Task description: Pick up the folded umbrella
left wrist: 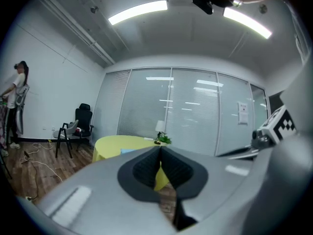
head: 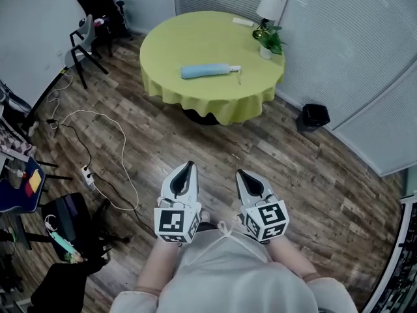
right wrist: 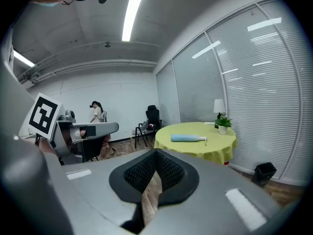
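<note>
The folded umbrella (head: 207, 70) is lying flat near the middle of the round table (head: 169, 38), its white handle end pointing to the side where the potted plant (head: 270, 41) is standing. It is lying well apart from me, across the wooden floor (head: 313, 168). I am holding the left gripper (head: 189, 164) and the right gripper (head: 238, 172) side by side before my body, both with jaws pressed together and carrying nothing. I am judging this step to be the approach. One gripper should be opening before the table edge, then closing across the middle of the blue body, away from the plant.
</note>
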`<state>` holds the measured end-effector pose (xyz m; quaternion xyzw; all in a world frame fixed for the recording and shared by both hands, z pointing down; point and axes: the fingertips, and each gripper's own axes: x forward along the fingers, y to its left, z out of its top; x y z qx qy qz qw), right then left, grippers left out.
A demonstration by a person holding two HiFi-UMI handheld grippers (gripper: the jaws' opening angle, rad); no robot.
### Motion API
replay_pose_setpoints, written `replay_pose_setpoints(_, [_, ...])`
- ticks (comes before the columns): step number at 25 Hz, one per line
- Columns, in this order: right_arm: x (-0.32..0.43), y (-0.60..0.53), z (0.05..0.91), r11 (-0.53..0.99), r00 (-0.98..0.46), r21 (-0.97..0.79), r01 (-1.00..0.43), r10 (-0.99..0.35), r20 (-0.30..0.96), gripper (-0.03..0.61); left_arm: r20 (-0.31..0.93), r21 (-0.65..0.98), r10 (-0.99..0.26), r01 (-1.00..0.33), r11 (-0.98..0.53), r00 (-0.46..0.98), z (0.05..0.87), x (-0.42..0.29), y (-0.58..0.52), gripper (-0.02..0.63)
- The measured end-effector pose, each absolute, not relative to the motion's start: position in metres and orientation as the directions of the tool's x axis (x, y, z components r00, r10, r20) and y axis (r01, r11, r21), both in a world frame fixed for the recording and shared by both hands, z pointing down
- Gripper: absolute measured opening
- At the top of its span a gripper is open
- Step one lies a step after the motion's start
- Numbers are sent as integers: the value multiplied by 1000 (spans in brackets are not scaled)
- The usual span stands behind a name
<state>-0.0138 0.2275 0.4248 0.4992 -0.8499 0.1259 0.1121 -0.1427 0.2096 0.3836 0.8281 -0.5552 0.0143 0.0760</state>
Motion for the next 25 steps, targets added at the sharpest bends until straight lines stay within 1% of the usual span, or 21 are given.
replay_pose_setpoints(5, [-44,185,426,463,-467,-95,-881,-822,324,-2,110,84,-936,-941,-327,335,391,-191,169,6])
replay_pose_setpoints(11, [-58,141,441,480,-488,-115,-870,-800,349,-2,133,105,-945,-953,-285,298,405,-214,128,6])
replay_pose_setpoints(18, [-60,68,456,553,-560,-130,-823,-754,343,-2,139,85,-960,-969,-232,242,415,-209,65,6])
replay_pose_setpoints(25, [-29,-47,444,605,-610,-129,-786,-722,327,-2,149,79,-969,-979,-188,198,408,-178,-33,6])
